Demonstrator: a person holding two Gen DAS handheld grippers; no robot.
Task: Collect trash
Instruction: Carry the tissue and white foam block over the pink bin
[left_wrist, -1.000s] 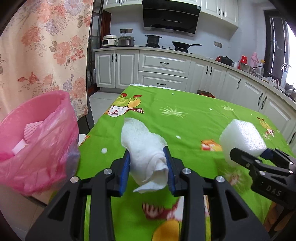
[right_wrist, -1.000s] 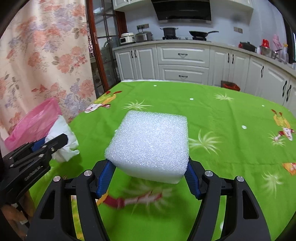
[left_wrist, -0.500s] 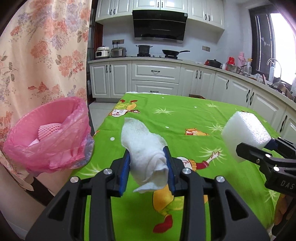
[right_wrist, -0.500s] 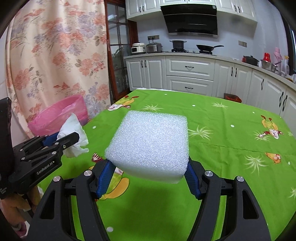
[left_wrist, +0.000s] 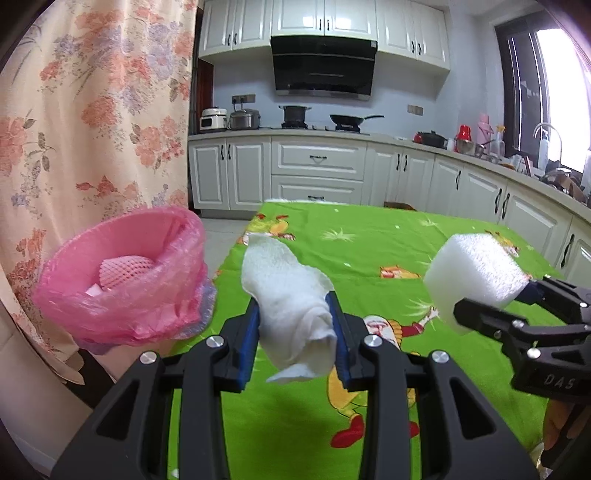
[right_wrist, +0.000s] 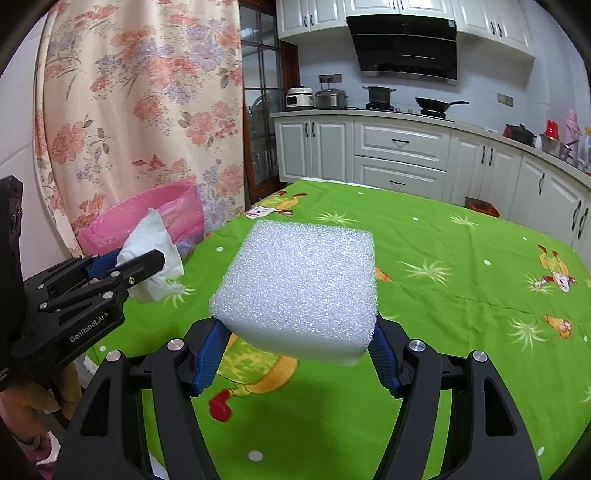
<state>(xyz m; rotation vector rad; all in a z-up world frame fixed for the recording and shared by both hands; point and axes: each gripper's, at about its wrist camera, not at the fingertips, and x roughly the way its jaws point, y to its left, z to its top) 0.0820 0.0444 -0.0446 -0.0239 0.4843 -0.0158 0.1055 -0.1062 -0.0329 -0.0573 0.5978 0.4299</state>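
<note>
My left gripper (left_wrist: 293, 314) is shut on a crumpled white paper towel (left_wrist: 291, 295) and holds it in the air above the table's left part. It also shows in the right wrist view (right_wrist: 142, 262) with the towel (right_wrist: 151, 247). My right gripper (right_wrist: 295, 332) is shut on a white foam block (right_wrist: 299, 284) held above the table; the block also shows in the left wrist view (left_wrist: 476, 273). A bin lined with a pink bag (left_wrist: 122, 280) stands left of the table, left of the towel, with pink netting inside.
The table has a green cartoon tablecloth (left_wrist: 369, 251). A floral curtain (left_wrist: 92, 110) hangs behind the bin. White kitchen cabinets (left_wrist: 317, 173) and a counter with pots run along the back and right.
Both grippers have risen and drawn back with their loads still held. The pink bin now sits nearer the towel and shows more of its inside.
</note>
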